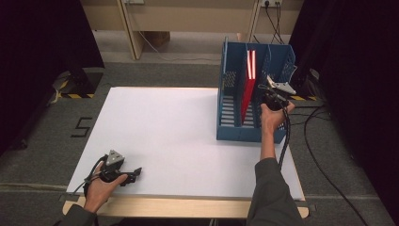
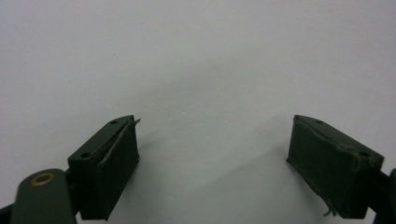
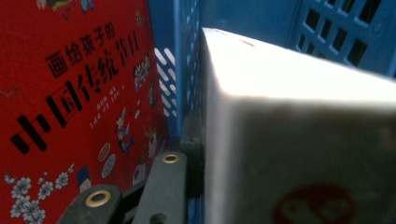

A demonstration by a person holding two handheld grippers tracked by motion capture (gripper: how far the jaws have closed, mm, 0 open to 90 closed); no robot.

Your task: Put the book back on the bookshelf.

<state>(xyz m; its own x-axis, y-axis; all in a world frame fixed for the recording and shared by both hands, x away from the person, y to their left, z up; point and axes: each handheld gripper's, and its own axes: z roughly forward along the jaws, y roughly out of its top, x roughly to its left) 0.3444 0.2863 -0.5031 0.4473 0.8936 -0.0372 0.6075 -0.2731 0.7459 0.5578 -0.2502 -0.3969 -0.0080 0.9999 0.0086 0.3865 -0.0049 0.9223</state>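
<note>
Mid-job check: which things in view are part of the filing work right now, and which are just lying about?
In the job:
- blue plastic file rack
- white-edged book gripped in the right gripper
- red picture book standing in the rack's next slot

Lying about:
- left gripper, open, resting on the white tabletop
- black cables on the grey floor

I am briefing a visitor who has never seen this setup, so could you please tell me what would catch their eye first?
A blue plastic file rack with slotted dividers stands at the far right of the white table top, with a bright red book with black Chinese lettering upright in its middle compartment. The right hand-held gripper reaches into the compartment beside it, closed on a white book; the left hand-held gripper rests open near the front left.
</note>
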